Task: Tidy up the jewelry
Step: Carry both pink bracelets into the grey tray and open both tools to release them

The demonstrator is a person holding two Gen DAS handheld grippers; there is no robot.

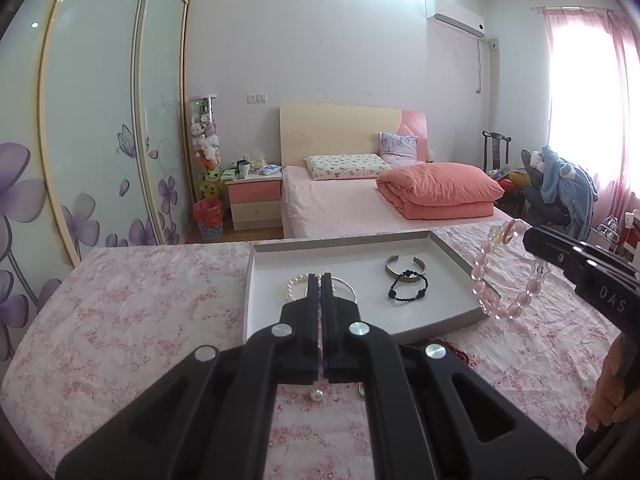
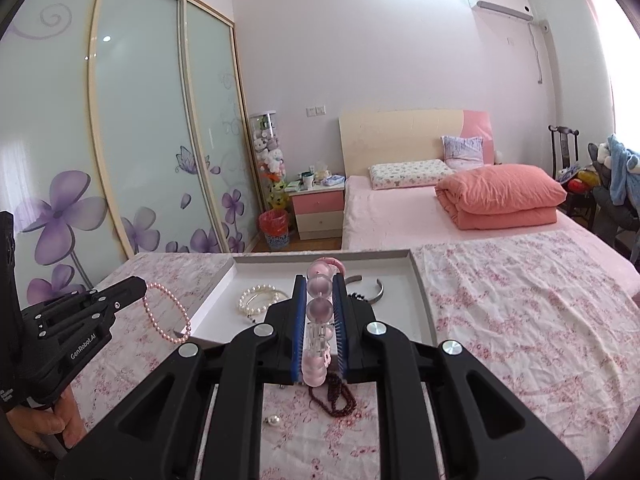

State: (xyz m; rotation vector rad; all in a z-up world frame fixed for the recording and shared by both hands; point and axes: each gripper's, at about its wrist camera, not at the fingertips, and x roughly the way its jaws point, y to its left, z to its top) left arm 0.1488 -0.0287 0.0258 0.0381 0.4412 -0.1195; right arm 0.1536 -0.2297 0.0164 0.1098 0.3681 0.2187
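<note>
A white tray (image 1: 260, 280) lies on the pink floral cloth. In it are a white pearl bracelet (image 1: 291, 285), a thin silver bangle (image 1: 347, 286), a grey metal cuff (image 1: 404, 266) and a black bead bracelet (image 1: 408, 290). My left gripper (image 1: 320, 280) is shut on a small pink pearl bracelet (image 2: 164, 312), which hangs from its tip (image 2: 138, 286) beside the tray's left edge. My right gripper (image 2: 319, 284) is shut on a large pink bead bracelet (image 2: 318, 320), which hangs over the tray's right rim in the left wrist view (image 1: 508, 272).
On the cloth in front of the tray lie a dark red bead necklace (image 2: 334, 396) and a loose pearl earring (image 1: 317, 396). Beyond the table stand a bed (image 1: 340, 204), a nightstand (image 1: 254, 200) and a sliding wardrobe (image 1: 100, 120).
</note>
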